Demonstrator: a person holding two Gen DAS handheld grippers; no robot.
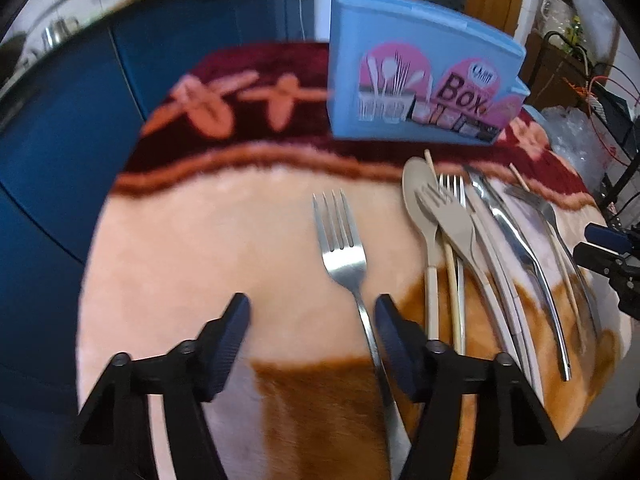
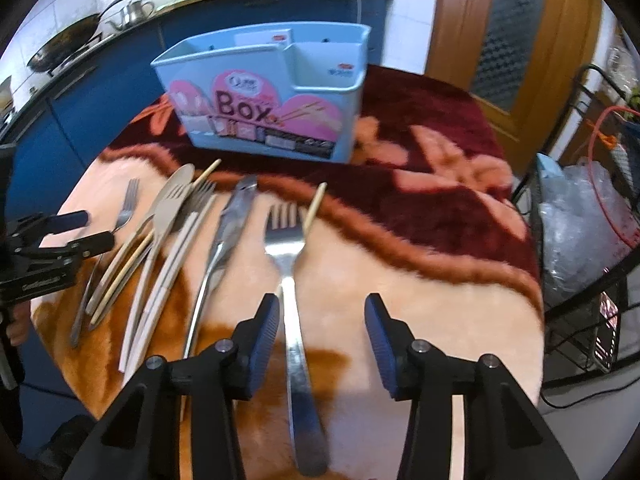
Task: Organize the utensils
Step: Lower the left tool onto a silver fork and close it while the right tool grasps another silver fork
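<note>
Nothing has gone into the blue utensil box (image 2: 280,92) at the far side of the table yet (what shows of its compartments looks empty), so the sorting has barely begun. The left gripper (image 1: 312,312) straddles a steel fork (image 1: 340,236) lying apart on the left, jaws parted, not pinching. The right gripper (image 2: 322,320) likewise brackets another fork (image 2: 286,248), unclenched. Between them the pile of cutlery (image 1: 472,232) waits on the plush cloth (image 1: 200,240).
</note>
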